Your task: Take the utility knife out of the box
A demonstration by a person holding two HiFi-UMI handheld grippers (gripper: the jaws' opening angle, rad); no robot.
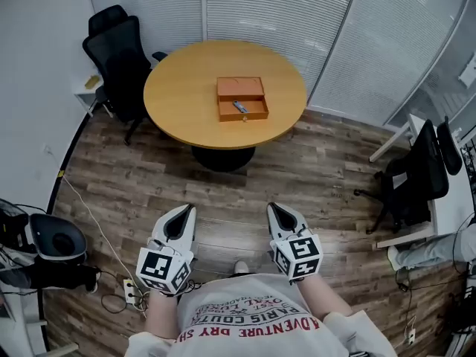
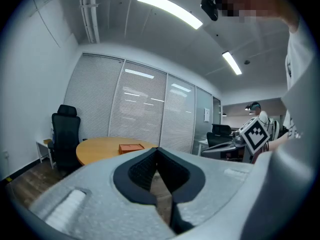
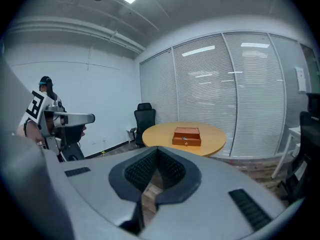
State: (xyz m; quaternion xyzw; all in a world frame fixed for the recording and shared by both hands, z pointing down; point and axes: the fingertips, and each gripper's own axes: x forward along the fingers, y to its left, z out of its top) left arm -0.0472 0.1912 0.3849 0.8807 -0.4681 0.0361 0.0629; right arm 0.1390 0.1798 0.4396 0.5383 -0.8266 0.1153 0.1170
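Note:
An orange box sits in the middle of a round wooden table far ahead of me. Its drawer stands open, and the grey utility knife lies inside it. Both grippers are held low near my body, over the wood floor and well short of the table. My left gripper is shut and empty, and so is my right gripper. In the left gripper view the box shows small beyond the shut tips. The right gripper view has the box past its closed gripper.
A black office chair stands left of the table, and another black chair by a white desk at the right. Cables and a floor socket lie at lower left. Blinds cover the glass walls behind.

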